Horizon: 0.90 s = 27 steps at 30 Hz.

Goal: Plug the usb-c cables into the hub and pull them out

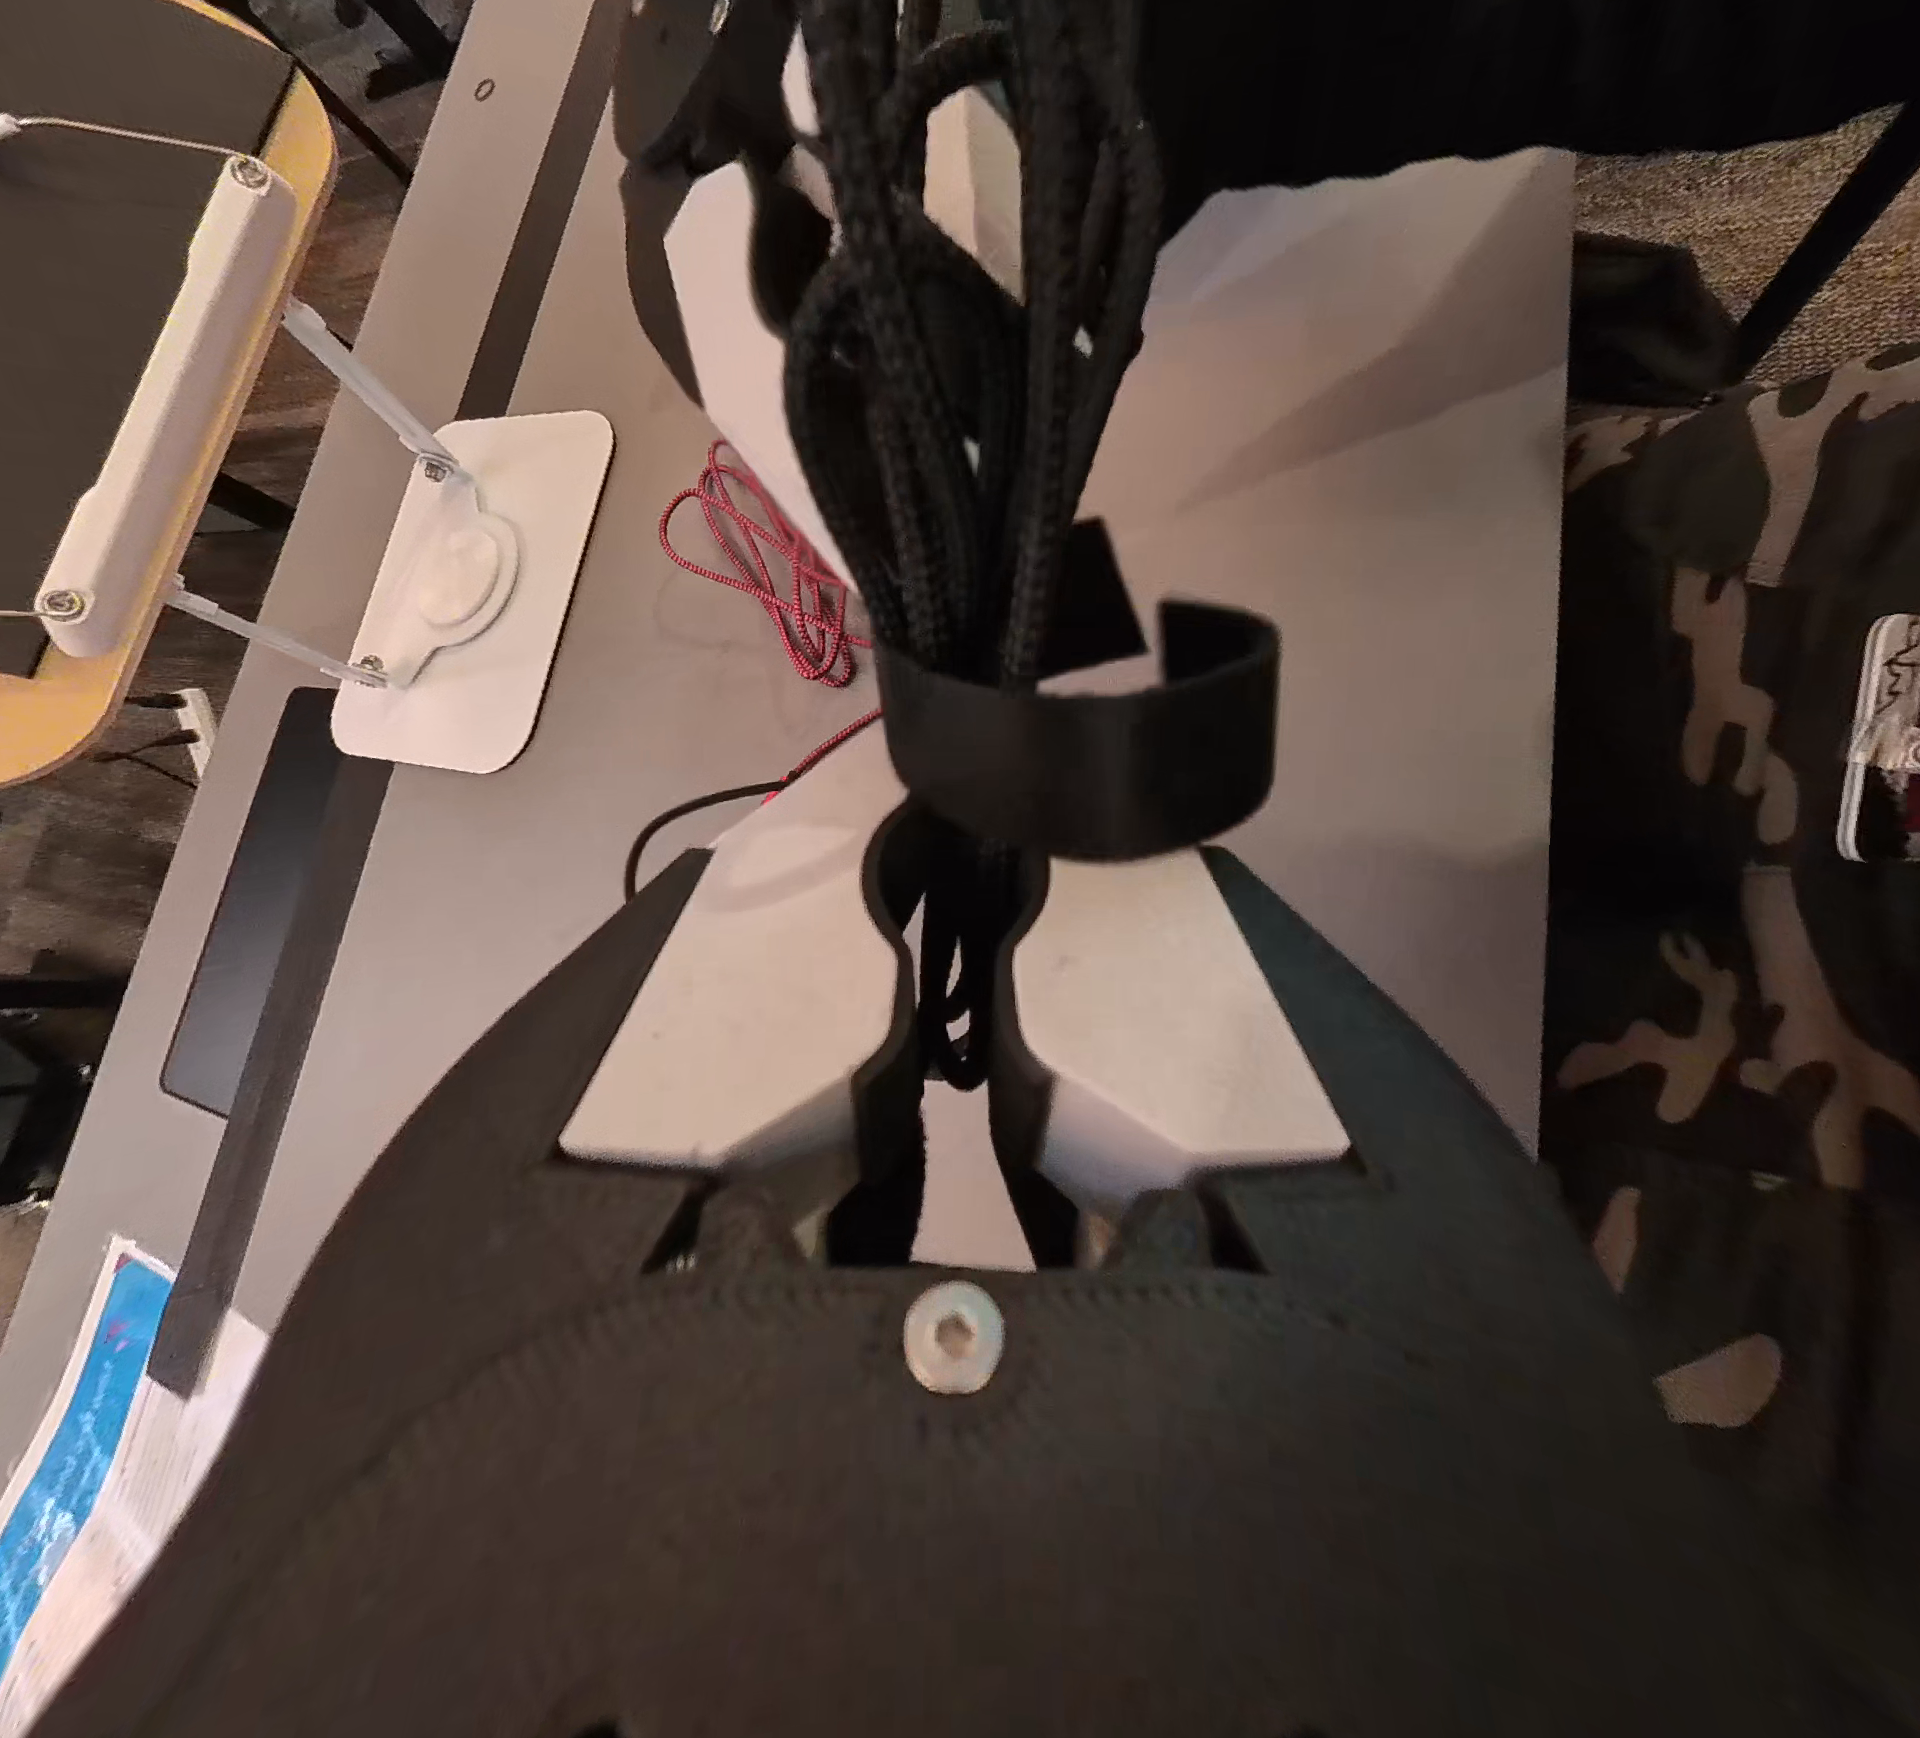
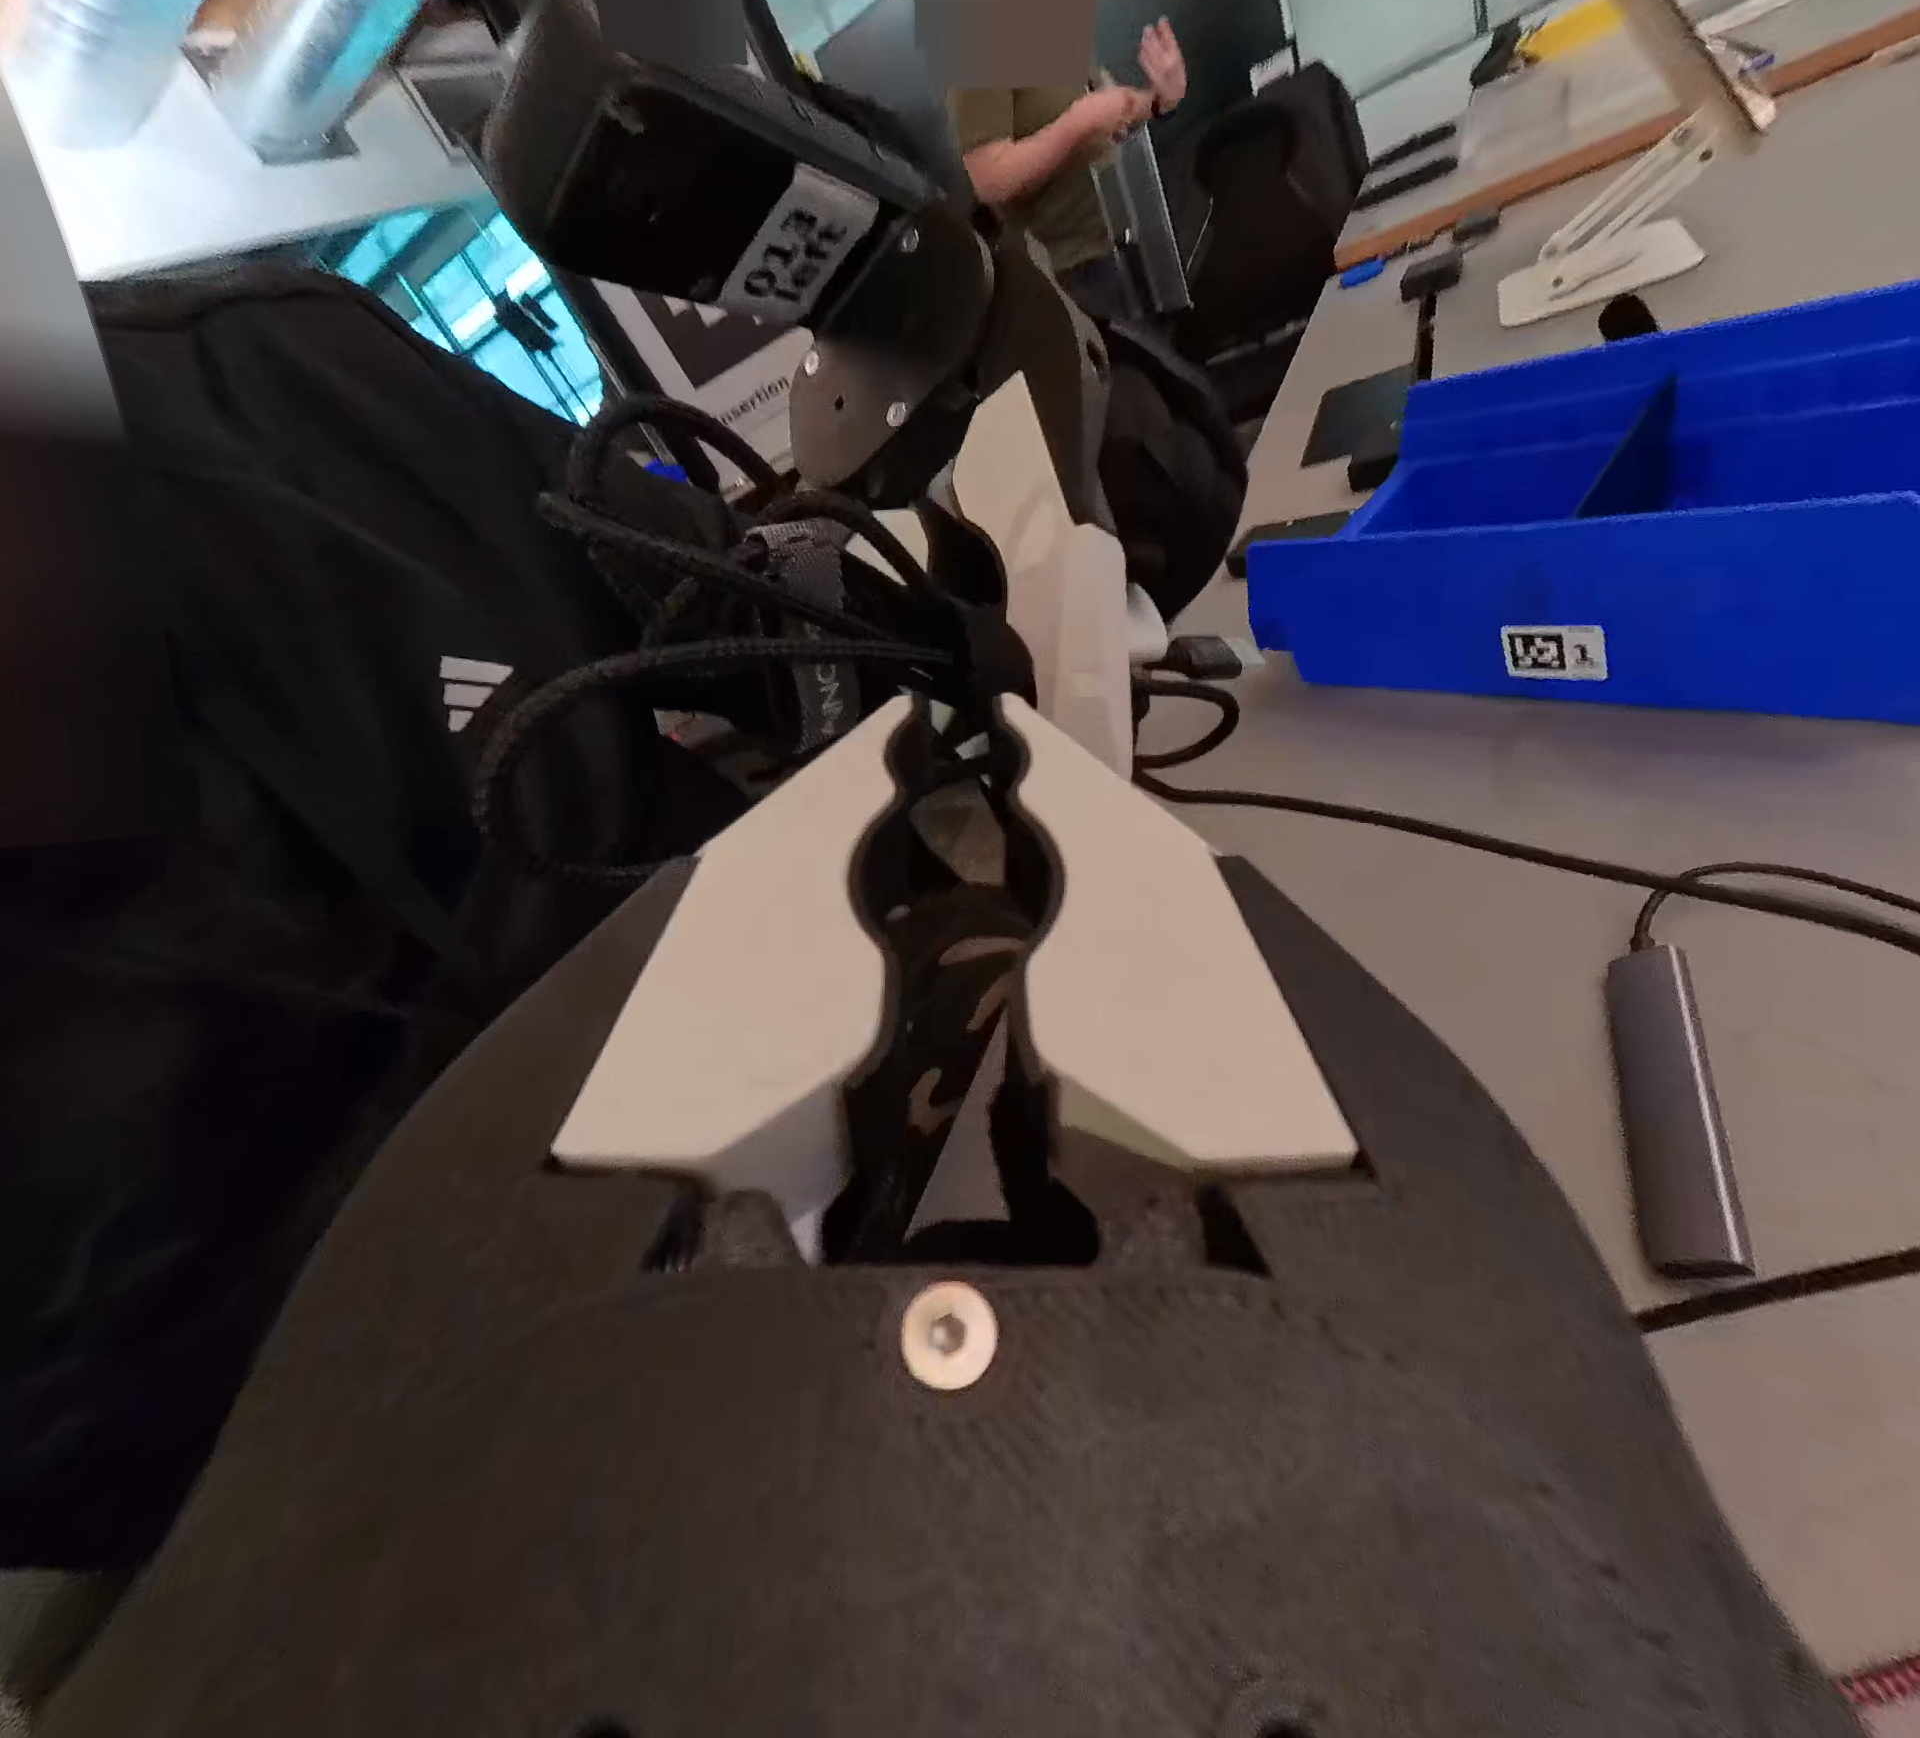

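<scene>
We see the left tongs pinched narrow around a bundle of black braided cables, which hangs up and away from the fingertips and is cinched by a black strap just beyond them. Below lies the grey counter, with a coiled red braided cable and a white lamp base to the left. Our right tongs are also closed down, their tips gripping the same cable bundle right where the left tongs meet it. The grey hub lies on the counter at near right, well apart from both, and a blue bin sits beyond it.
</scene>
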Each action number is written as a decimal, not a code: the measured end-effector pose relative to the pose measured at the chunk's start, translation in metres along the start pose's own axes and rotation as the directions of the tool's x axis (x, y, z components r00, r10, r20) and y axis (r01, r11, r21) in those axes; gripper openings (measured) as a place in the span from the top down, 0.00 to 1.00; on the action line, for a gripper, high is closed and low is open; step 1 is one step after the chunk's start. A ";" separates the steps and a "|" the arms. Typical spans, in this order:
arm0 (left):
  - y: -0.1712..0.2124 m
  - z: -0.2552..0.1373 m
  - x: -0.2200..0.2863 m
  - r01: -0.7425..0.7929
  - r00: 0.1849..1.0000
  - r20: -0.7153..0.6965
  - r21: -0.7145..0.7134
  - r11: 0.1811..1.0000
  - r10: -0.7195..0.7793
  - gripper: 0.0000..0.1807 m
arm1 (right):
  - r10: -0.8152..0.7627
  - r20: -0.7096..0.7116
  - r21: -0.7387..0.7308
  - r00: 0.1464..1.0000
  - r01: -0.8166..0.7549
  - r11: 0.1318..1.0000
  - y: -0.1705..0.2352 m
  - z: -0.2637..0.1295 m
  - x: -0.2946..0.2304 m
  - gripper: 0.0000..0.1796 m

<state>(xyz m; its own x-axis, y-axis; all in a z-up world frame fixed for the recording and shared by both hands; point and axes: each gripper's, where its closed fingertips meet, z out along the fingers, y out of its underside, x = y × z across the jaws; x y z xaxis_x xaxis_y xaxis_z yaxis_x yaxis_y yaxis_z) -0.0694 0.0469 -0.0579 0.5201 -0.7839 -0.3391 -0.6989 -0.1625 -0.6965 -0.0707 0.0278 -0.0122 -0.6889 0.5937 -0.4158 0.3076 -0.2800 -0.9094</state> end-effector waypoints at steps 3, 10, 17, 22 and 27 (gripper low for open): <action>0.000 -0.001 0.000 0.000 1.000 -0.001 0.002 1.000 0.000 1.00 | -0.022 -0.033 -0.028 0.999 0.021 0.999 0.001 0.001 0.004 0.99; -0.001 -0.002 0.000 0.008 1.000 -0.009 0.010 1.000 -0.008 1.00 | -0.185 -0.186 -0.099 0.965 0.169 0.981 -0.005 -0.001 0.014 1.00; -0.005 -0.006 0.001 0.027 0.999 -0.028 0.035 0.999 -0.026 1.00 | -0.486 -0.325 -0.233 0.811 0.429 0.872 -0.012 -0.008 0.021 1.00; -0.009 -0.009 0.002 0.053 0.997 -0.052 0.066 0.996 -0.050 1.00 | -0.608 -0.363 -0.291 0.706 0.534 0.794 -0.013 -0.010 0.022 1.00; -0.010 -0.012 -0.003 0.089 0.995 -0.056 0.087 0.992 -0.084 1.00 | -0.644 -0.369 -0.303 0.670 0.568 0.765 -0.010 -0.012 0.021 1.00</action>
<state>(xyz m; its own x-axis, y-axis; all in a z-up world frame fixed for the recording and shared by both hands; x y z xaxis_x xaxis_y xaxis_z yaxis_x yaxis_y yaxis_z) -0.0698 0.0434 -0.0426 0.5487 -0.7999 -0.2429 -0.6047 -0.1792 -0.7761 -0.0808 0.0520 -0.0124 -0.4172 0.8569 0.3028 0.0430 0.3515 -0.9352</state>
